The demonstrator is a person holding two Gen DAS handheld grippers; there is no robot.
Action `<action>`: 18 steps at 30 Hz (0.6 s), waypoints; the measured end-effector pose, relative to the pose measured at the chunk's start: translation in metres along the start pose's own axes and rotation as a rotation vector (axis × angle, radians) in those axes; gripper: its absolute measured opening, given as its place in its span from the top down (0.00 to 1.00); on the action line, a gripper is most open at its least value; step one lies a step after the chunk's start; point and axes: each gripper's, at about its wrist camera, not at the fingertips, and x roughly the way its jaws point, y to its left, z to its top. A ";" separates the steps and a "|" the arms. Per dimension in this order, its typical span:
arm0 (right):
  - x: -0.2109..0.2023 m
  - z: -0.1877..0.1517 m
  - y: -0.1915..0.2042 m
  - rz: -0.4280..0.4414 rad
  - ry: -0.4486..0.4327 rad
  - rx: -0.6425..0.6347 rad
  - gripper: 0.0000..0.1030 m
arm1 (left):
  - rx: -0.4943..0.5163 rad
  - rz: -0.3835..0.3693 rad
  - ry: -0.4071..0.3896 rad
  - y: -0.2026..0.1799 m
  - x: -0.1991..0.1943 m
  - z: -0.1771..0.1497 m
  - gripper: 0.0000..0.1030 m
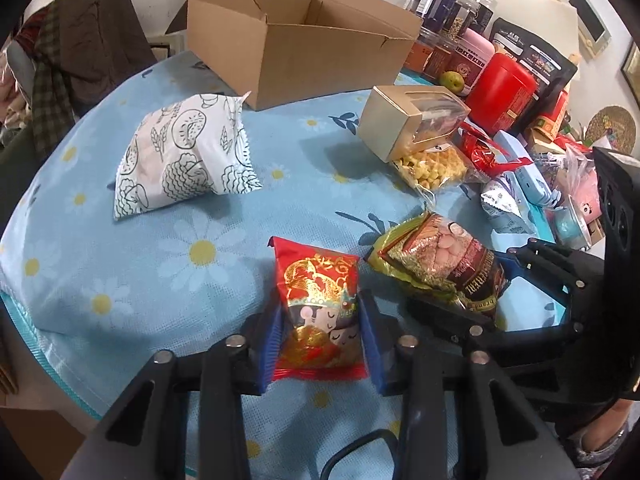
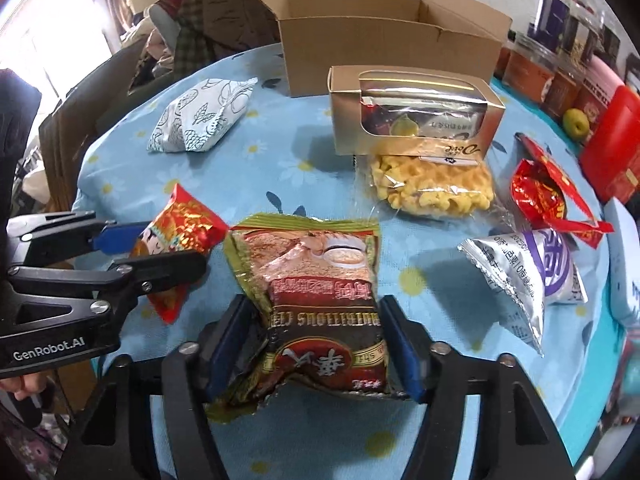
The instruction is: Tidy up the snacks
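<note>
My left gripper (image 1: 320, 336) is shut on a red and gold snack packet (image 1: 318, 300), also in the right wrist view (image 2: 176, 236). My right gripper (image 2: 316, 344) is shut on a brown and green cereal packet (image 2: 316, 280), which shows in the left wrist view (image 1: 440, 264) beside the red packet. Both packets sit low over the blue daisy tablecloth (image 1: 160, 264). An open cardboard box (image 1: 296, 40) stands at the table's far side, also in the right wrist view (image 2: 384, 32).
A white leaf-print pouch (image 1: 184, 152) lies left of centre. A gold window box (image 2: 412, 112), a clear bag of yellow snacks (image 2: 432, 184), a crumpled red packet (image 2: 548, 196) and a silver-purple packet (image 2: 536, 276) lie to the right. Jars and a red canister (image 1: 500, 92) crowd the far right.
</note>
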 end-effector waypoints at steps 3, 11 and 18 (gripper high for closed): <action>-0.004 -0.002 -0.003 0.012 -0.016 0.024 0.53 | -0.007 -0.006 -0.005 0.001 -0.003 0.001 0.70; -0.017 -0.007 -0.007 0.040 -0.056 0.053 0.59 | 0.013 -0.004 -0.041 -0.006 -0.017 0.002 0.70; -0.044 -0.007 -0.012 0.079 -0.117 0.070 0.60 | 0.022 -0.033 -0.073 -0.014 -0.030 0.008 0.70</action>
